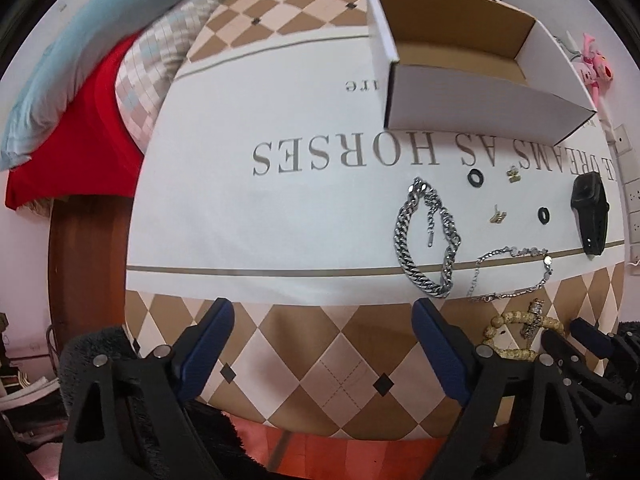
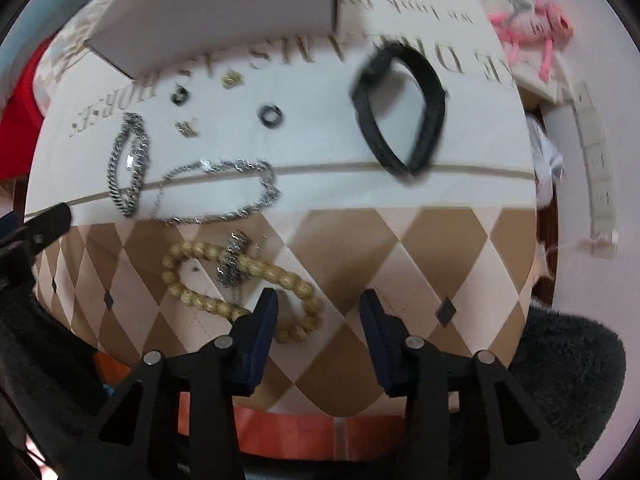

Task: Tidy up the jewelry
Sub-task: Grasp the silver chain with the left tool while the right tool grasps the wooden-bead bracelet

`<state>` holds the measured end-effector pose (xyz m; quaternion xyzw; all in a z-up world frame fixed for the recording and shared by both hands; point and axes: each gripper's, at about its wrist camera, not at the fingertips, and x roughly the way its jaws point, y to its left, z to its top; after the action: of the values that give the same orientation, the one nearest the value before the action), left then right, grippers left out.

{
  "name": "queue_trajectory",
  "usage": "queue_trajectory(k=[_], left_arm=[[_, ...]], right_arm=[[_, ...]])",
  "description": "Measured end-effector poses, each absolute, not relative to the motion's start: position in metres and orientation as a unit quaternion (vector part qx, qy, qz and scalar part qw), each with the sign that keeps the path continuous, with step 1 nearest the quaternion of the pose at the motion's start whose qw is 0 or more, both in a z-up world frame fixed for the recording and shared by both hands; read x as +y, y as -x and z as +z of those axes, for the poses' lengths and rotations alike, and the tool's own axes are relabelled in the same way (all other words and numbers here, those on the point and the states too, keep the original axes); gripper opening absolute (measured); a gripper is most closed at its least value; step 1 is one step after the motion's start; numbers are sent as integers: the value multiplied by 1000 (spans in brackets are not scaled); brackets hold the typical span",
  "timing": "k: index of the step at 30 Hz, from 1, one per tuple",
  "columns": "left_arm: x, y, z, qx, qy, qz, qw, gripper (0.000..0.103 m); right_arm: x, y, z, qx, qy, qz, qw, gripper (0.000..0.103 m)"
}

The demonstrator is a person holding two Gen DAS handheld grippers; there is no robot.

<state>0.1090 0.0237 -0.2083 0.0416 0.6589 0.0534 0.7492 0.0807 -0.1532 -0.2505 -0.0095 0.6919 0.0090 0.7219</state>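
Checkered worktop (image 1: 340, 344) carries jewelry, open box (image 1: 460, 60) at far side. Bead bracelet (image 2: 240, 280) lies just ahead-left of right gripper (image 2: 318, 312), long axis slanting left-right. Right nearer; left gripper (image 1: 322, 320) aside. Both jaws open, empty.

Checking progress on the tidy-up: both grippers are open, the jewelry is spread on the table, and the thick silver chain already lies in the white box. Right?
Not quite. The thick silver chain lies on the table, outside the white box, which the left wrist view shows empty. The rest holds.
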Motion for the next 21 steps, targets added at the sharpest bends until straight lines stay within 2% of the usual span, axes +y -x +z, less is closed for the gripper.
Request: queue_trajectory(k=[1, 2, 3, 5, 11, 14, 17, 18, 19, 21], left_arm=[[25, -110, -210, 659, -36, 50, 750, 89], [25, -111, -211, 659, -33, 47, 750, 89], [25, -113, -212, 659, -29, 44, 750, 85], [24, -116, -213, 658, -25, 34, 752, 78], [23, -136, -232, 675, 17, 7, 738, 74], [20, -145, -244, 685, 27, 4, 728, 59], [17, -153, -243, 671, 9, 2, 742, 51], [17, -156, -242, 665, 6, -1, 746, 39], [15, -157, -240, 662, 3, -5, 750, 22], [12, -161, -240, 660, -5, -16, 751, 6]], right_arm=[[-150, -80, -251, 684, 26, 3, 729, 32], [-148, -80, -250, 679, 28, 4, 733, 12], [-149, -79, -251, 678, 24, -1, 735, 10], [-158, -78, -250, 674, 8, -21, 738, 10], [-190, -77, -249, 668, -40, -57, 741, 10], [-197, -83, -249, 676, -53, -57, 732, 10], [-198, -84, -248, 676, -47, -60, 733, 10], [-200, -85, -250, 676, -45, -60, 733, 10], [-199, -85, -251, 678, -41, -60, 732, 10], [-196, -86, -251, 680, -32, -59, 730, 10]])
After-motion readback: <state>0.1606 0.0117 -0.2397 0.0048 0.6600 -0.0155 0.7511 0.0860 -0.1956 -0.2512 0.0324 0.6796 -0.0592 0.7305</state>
